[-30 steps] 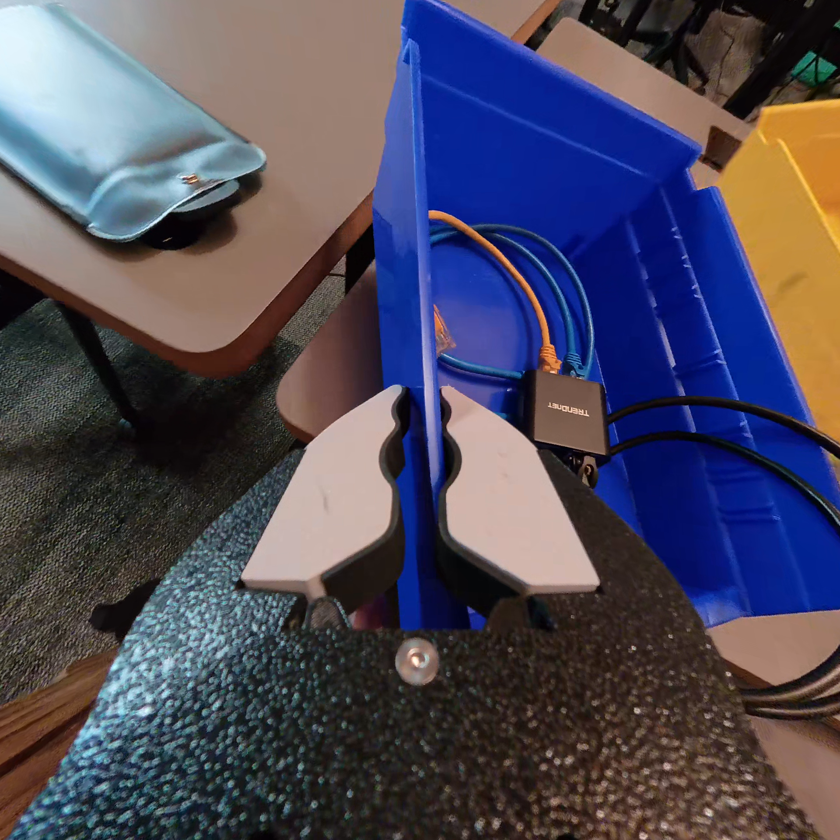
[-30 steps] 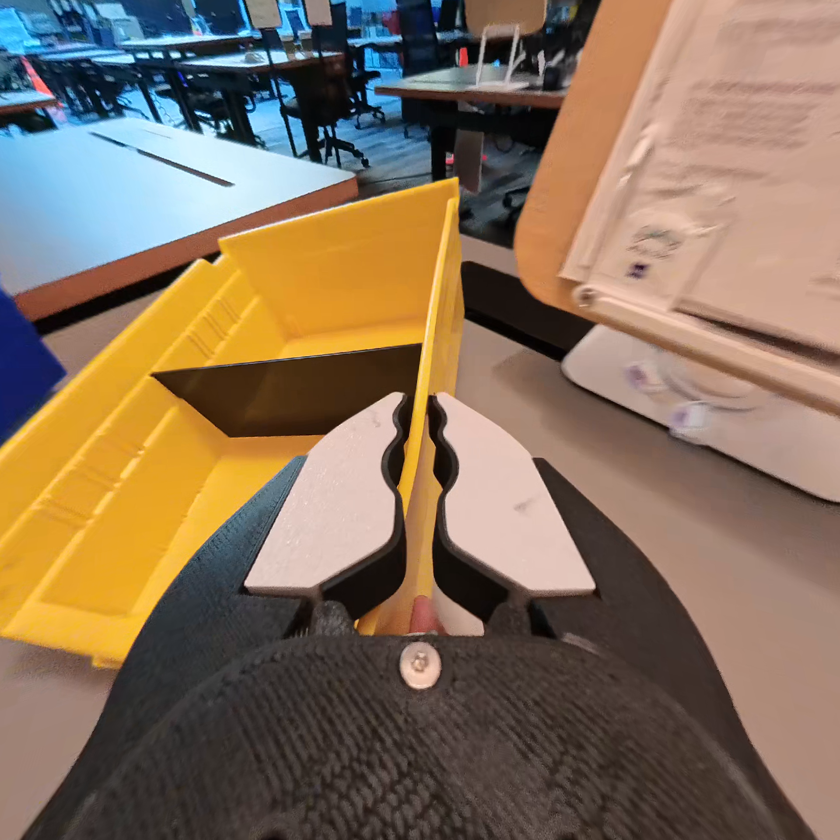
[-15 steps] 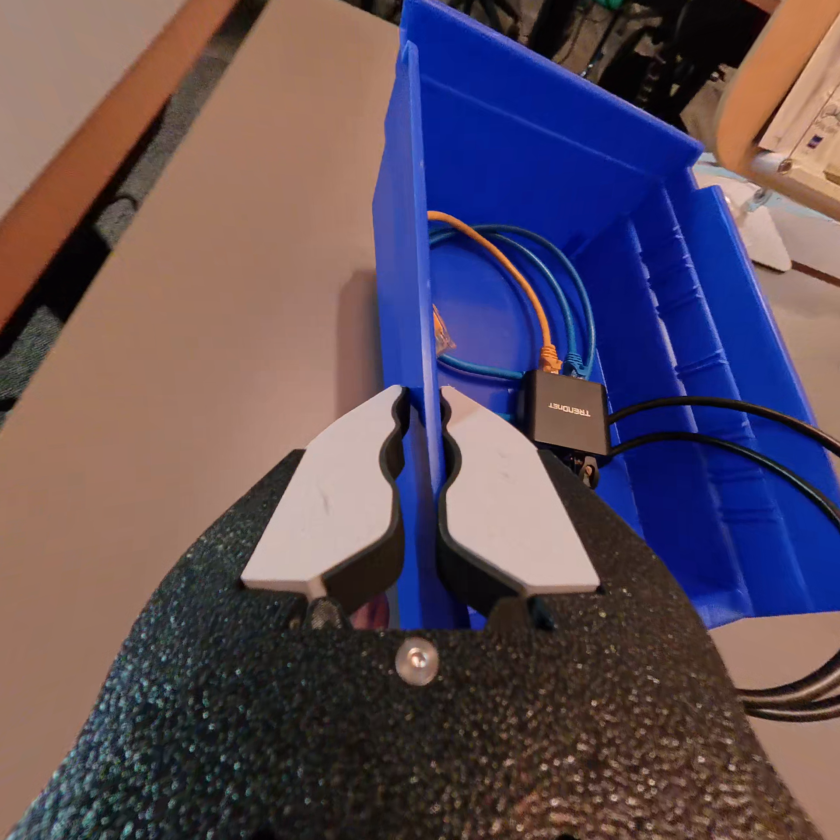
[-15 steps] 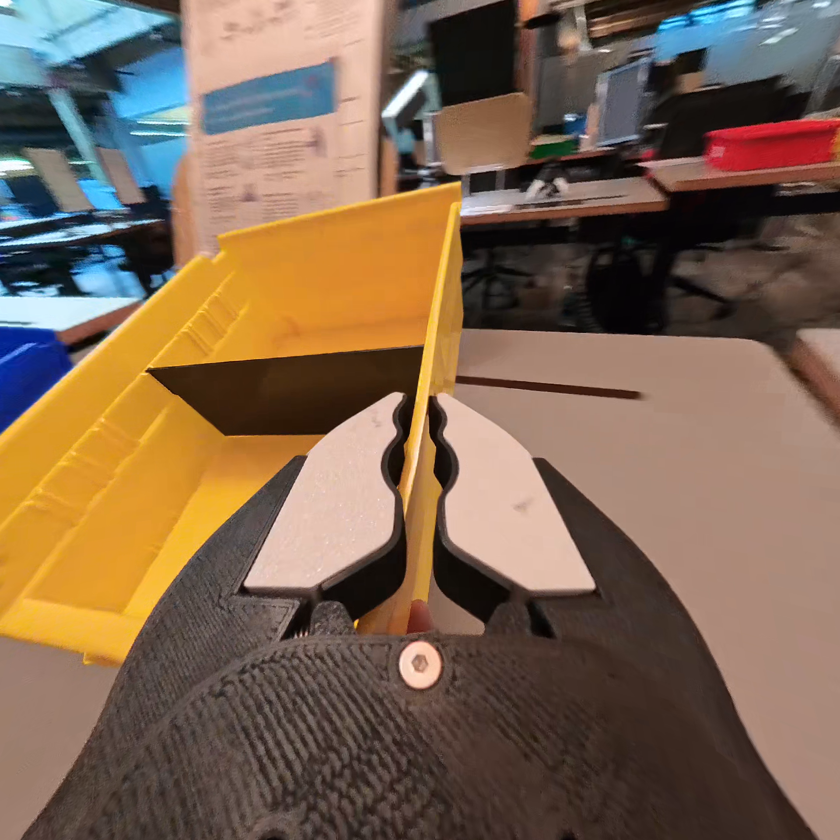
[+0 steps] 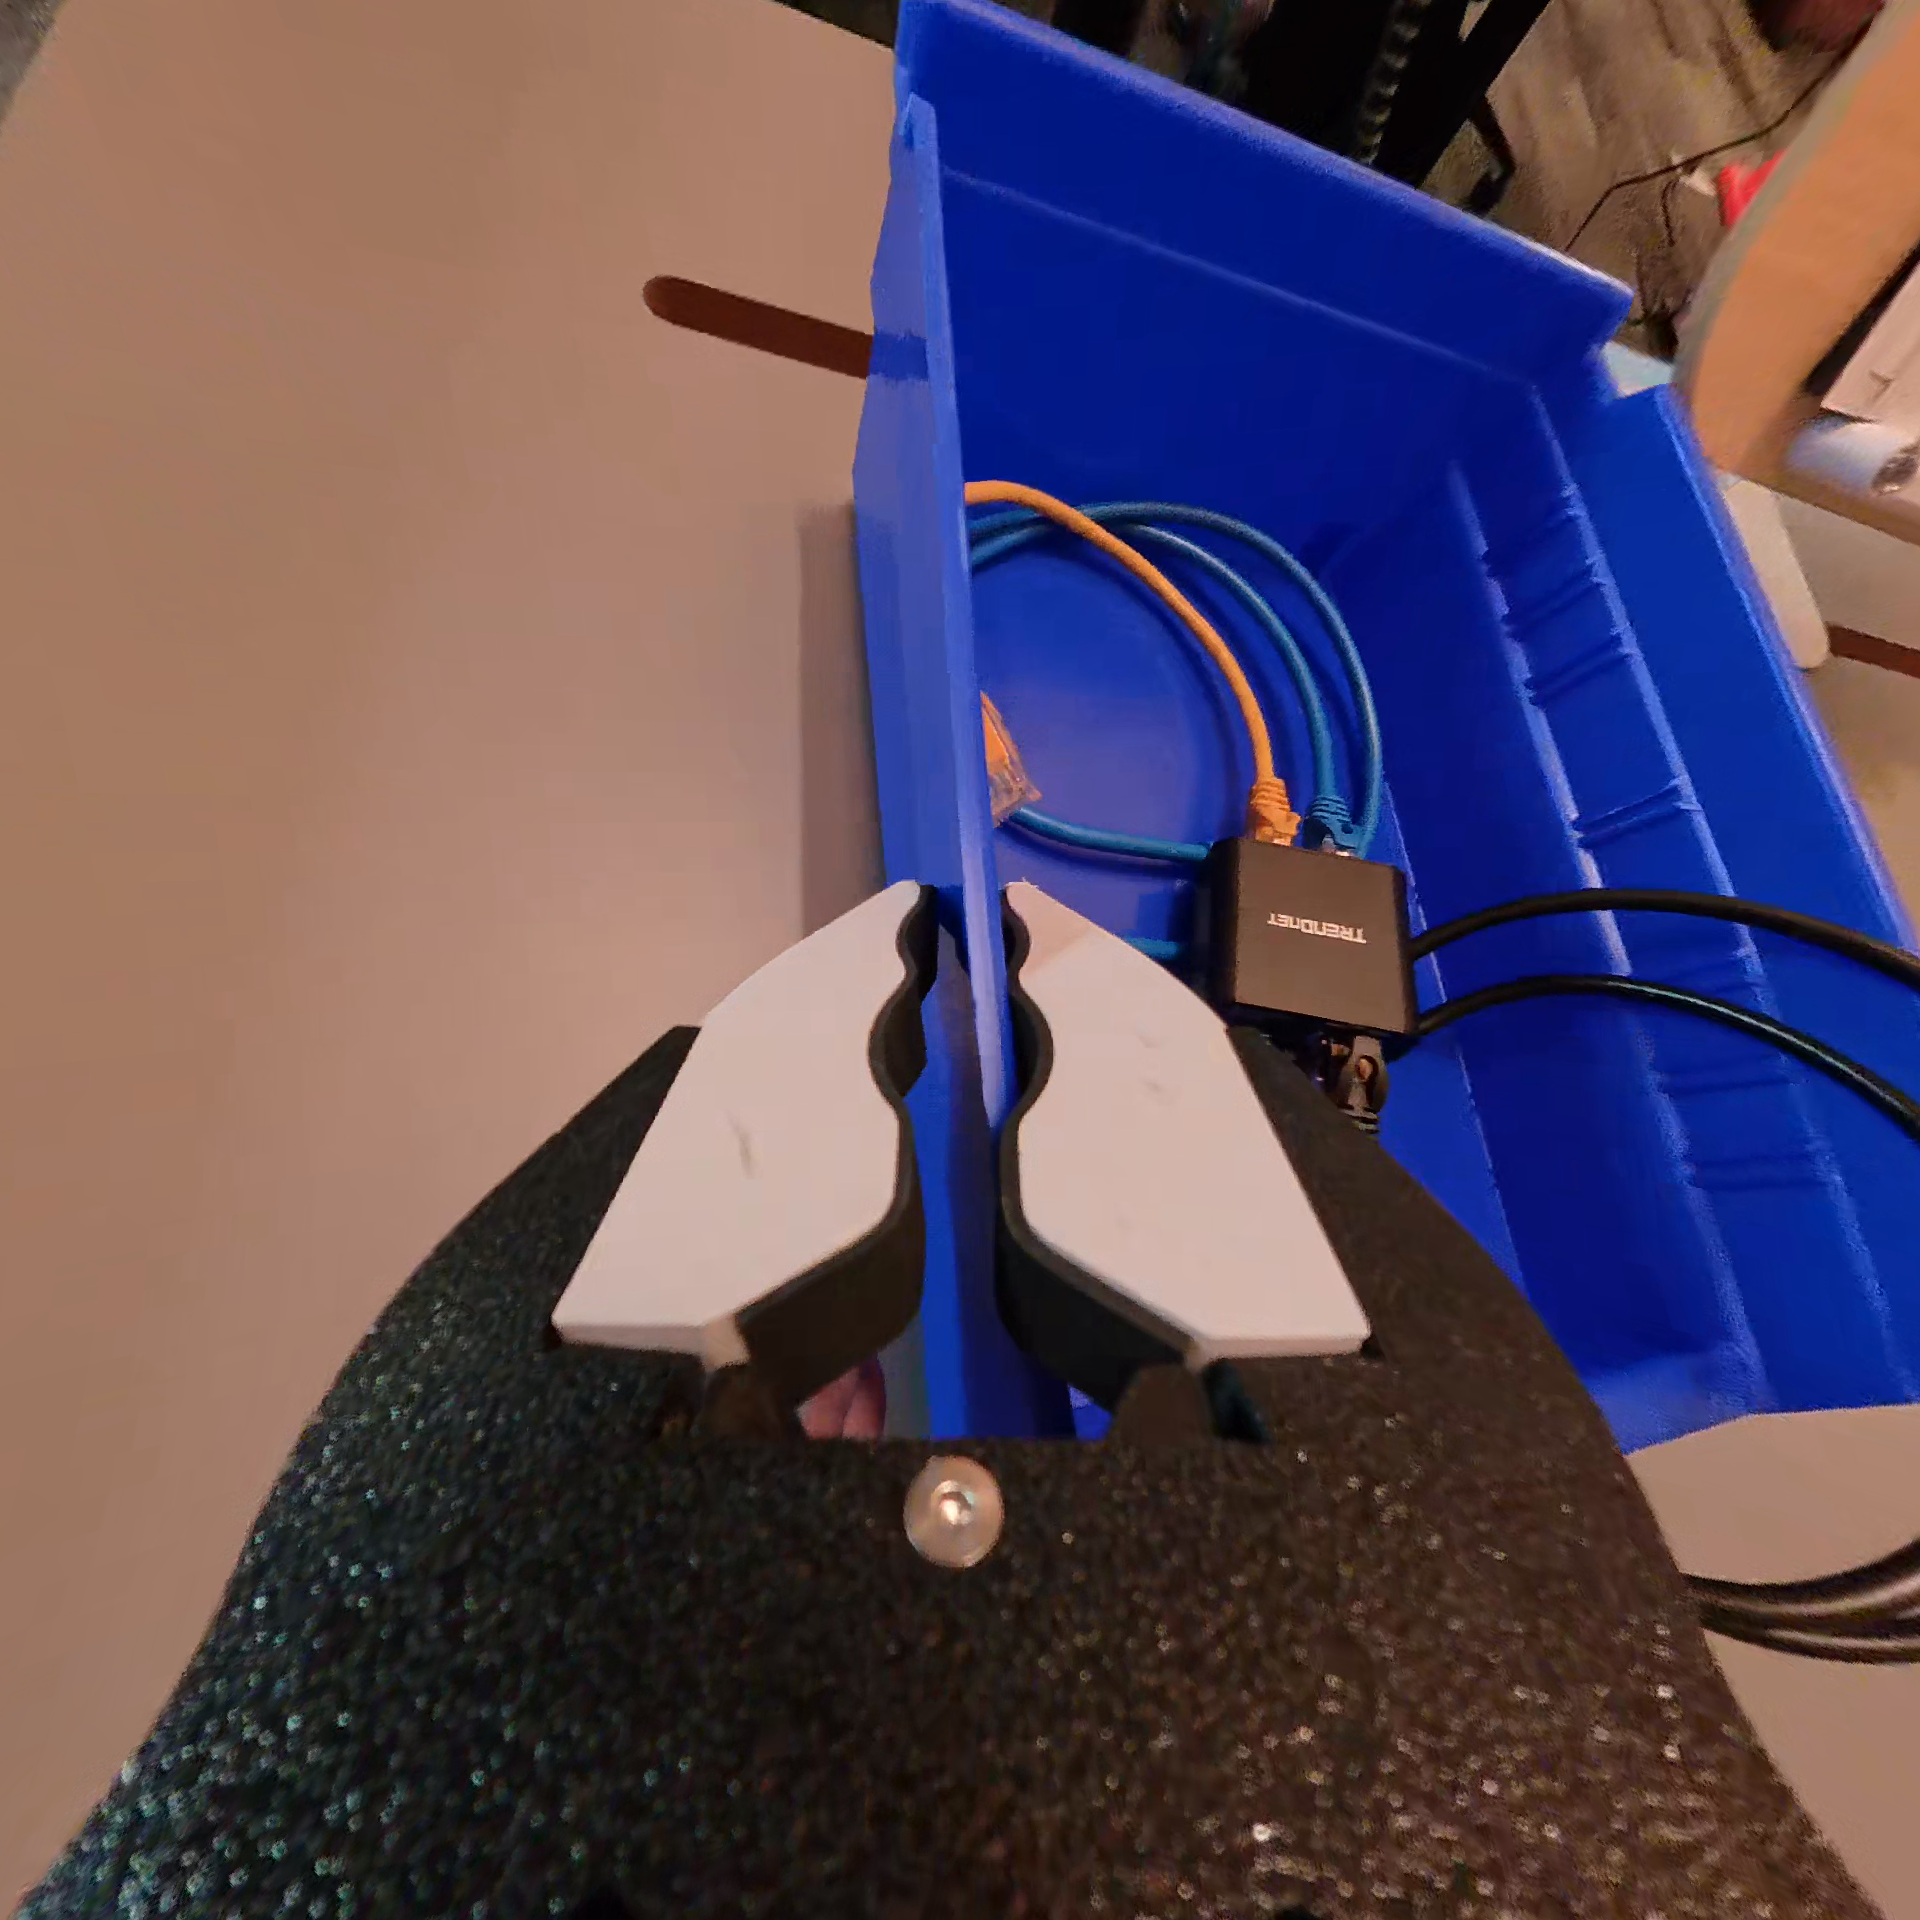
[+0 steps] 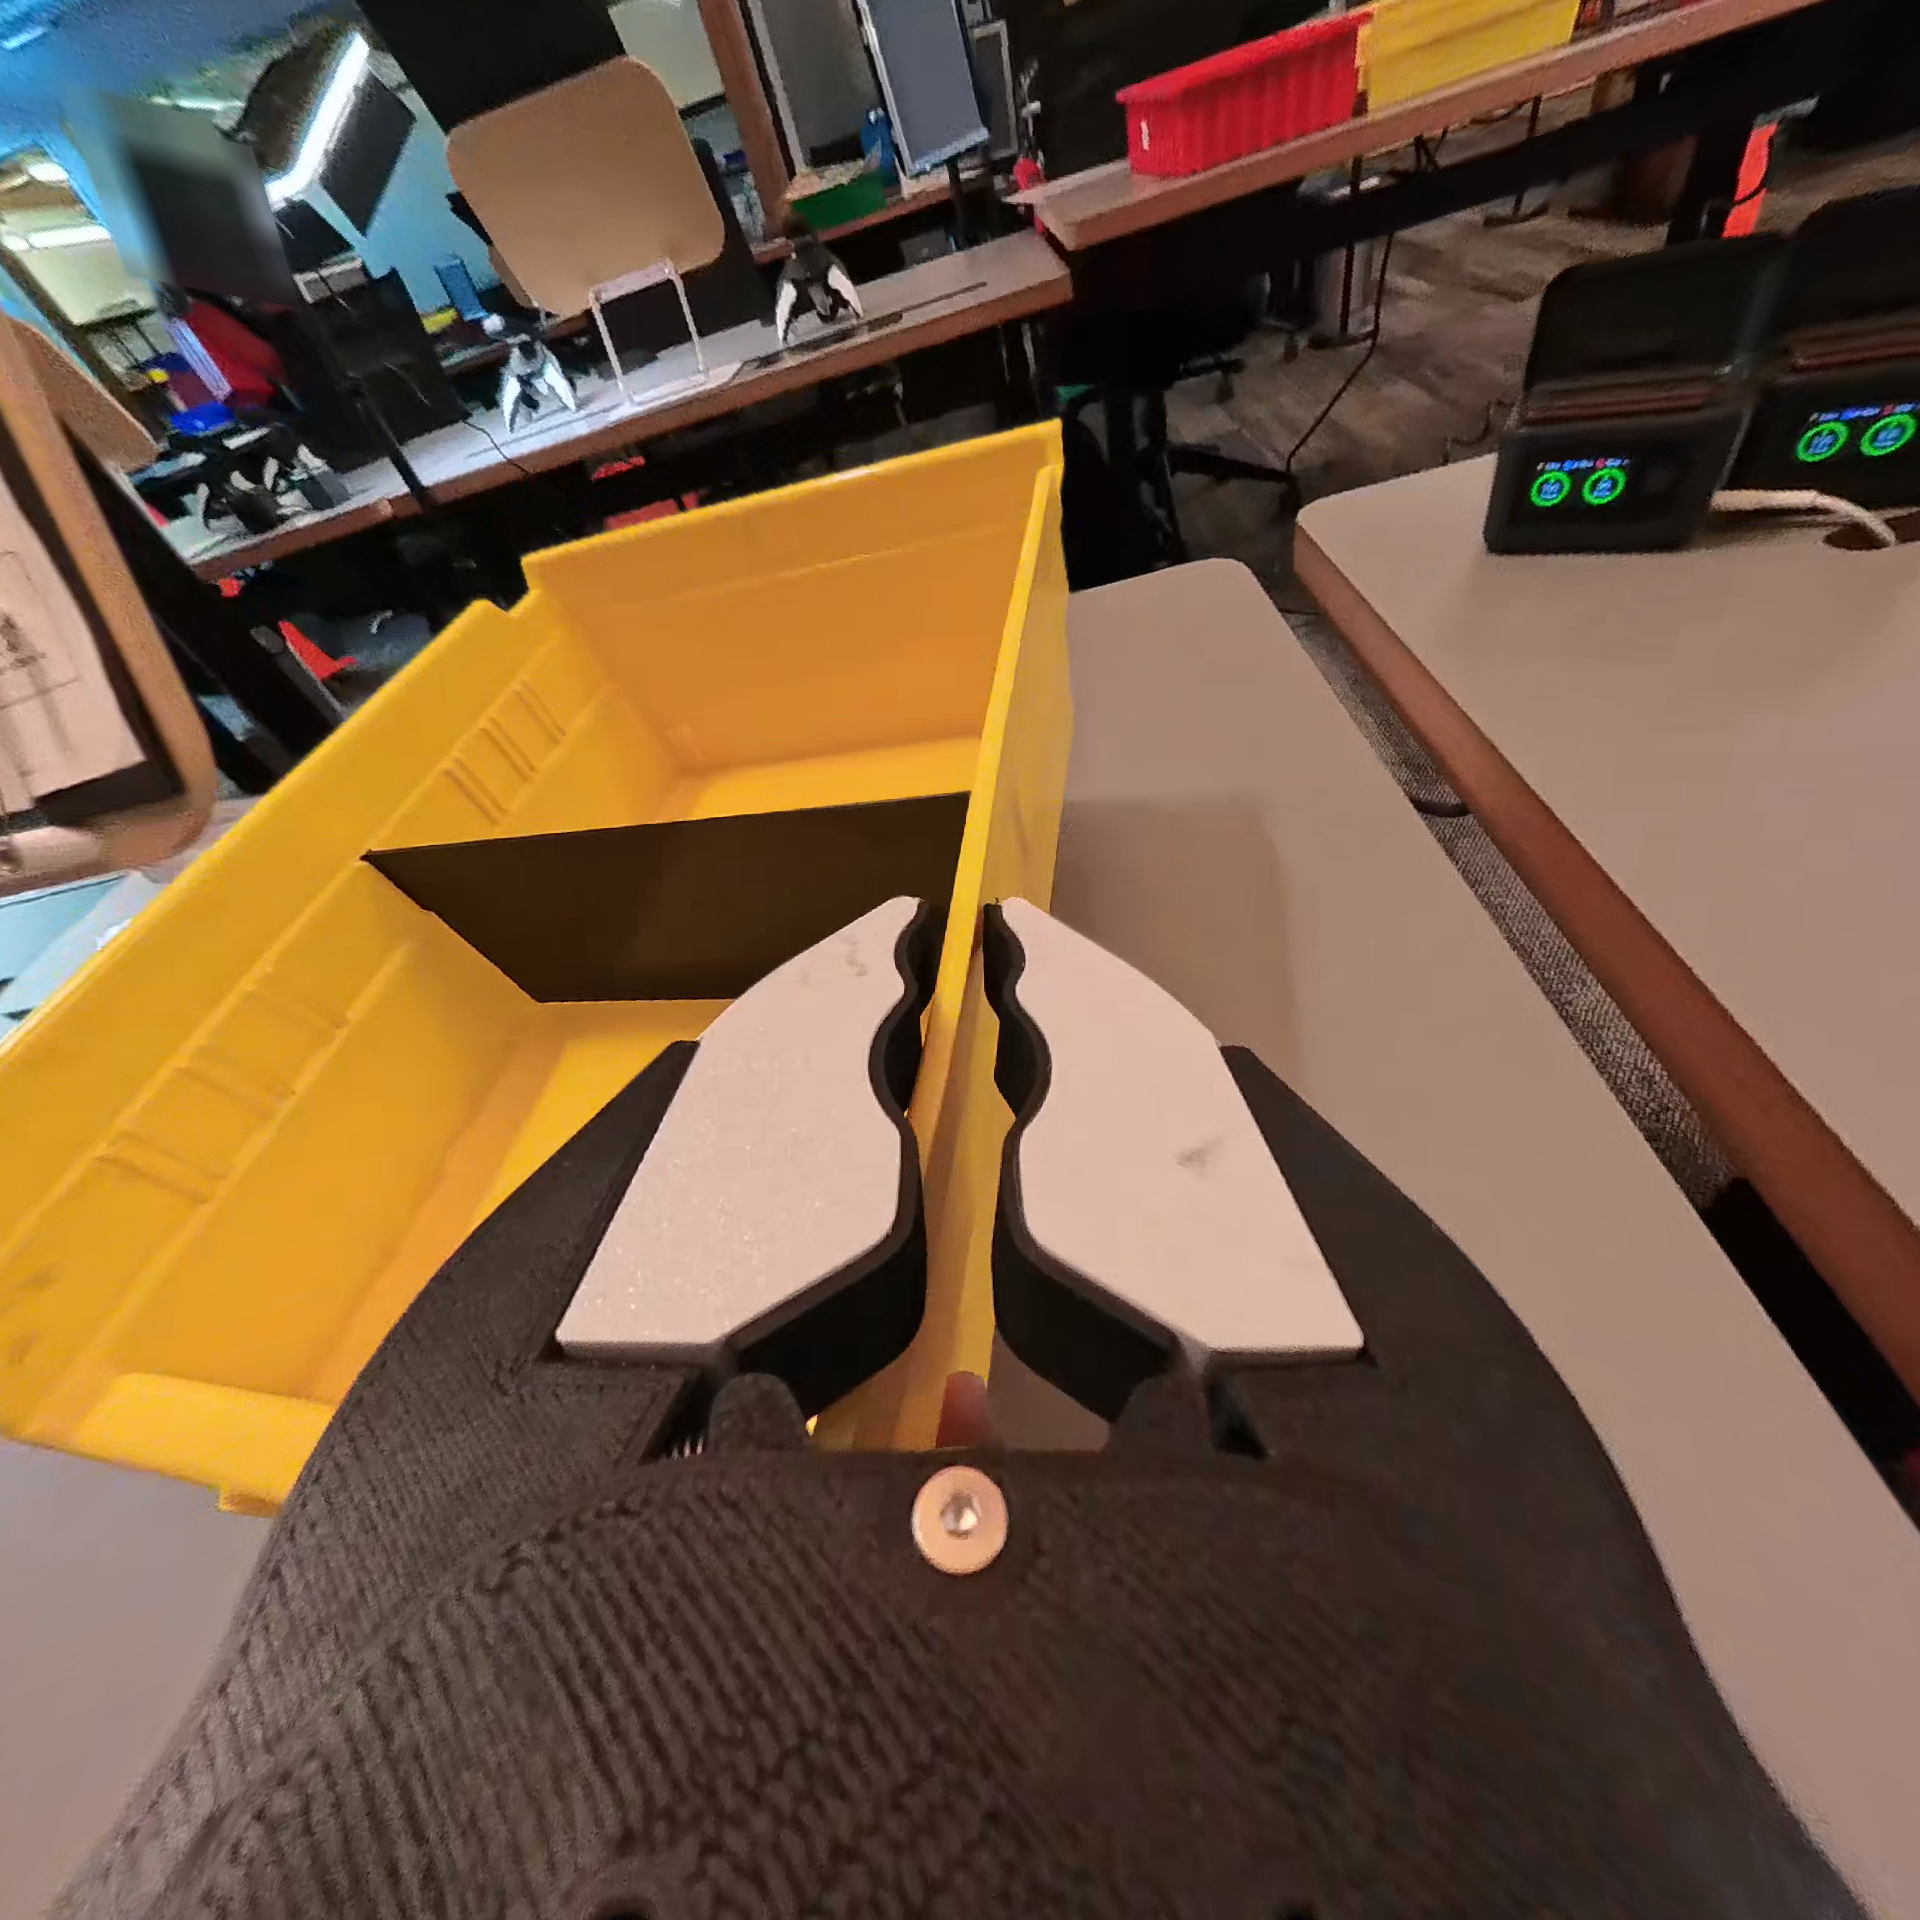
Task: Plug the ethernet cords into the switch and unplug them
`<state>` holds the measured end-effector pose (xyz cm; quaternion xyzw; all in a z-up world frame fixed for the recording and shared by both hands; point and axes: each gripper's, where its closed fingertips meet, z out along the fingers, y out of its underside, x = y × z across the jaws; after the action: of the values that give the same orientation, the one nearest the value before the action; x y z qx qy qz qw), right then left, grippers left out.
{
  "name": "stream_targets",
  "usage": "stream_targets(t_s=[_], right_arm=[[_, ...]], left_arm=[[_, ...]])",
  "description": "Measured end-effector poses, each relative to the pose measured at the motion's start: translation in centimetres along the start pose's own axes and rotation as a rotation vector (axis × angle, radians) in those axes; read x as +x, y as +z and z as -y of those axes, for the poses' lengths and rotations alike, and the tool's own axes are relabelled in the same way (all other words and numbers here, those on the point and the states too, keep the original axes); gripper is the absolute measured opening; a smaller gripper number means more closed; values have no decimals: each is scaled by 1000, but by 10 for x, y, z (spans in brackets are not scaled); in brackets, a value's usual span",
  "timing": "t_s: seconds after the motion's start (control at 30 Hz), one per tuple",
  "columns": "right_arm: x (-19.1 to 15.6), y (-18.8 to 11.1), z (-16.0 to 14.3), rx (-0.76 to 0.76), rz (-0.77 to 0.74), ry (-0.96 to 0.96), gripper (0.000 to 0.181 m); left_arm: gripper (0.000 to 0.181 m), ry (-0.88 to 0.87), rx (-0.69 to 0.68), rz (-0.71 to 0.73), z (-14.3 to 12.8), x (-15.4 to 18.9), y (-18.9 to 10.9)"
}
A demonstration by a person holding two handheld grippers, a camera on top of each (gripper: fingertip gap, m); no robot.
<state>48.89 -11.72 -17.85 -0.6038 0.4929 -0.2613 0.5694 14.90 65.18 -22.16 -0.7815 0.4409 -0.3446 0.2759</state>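
Pinching blue bin [image 5: 1195, 343] wall, my left gripper [image 5: 966, 914] clamped tight; right gripper [image 6: 964, 914] clamped yellow bin [image 6: 790, 665] wall; switch [image 5: 1314, 935] inside blue bin.

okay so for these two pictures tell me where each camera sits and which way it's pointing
Left wrist view: mounted on the left gripper, looking forward and down along its fingers, which clamp the blue bin side wall; inside lie the black switch, orange cord and blue cord.
Right wrist view: mounted on the right gripper, looking forward along its fingers, which clamp the yellow bin side wall; black divider inside, room beyond.
Shared: the grey table under both bins; neither shows the other gripper.
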Motion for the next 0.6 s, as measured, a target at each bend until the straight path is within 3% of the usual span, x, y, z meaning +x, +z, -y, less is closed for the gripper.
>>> stream_targets(t_s=[0.17, 0.5, 0.57, 0.6], right_arm=[[8, 20, -17, -41, -32, 3, 8], [2, 29, -14, -35, -22, -40, 11], [-1, 27, -10, -25, 9, -41, 22], [2, 23, -4, 2, -11, -47, 36]], left_arm=[[8, 40, -2, -1, 8, -7, 16], [9, 187, -5, -4, 19, -4, 28], [17, 293, 15, 44, 22, -5, 22], [21, 356, 30, 83, 25, -7, 18]])
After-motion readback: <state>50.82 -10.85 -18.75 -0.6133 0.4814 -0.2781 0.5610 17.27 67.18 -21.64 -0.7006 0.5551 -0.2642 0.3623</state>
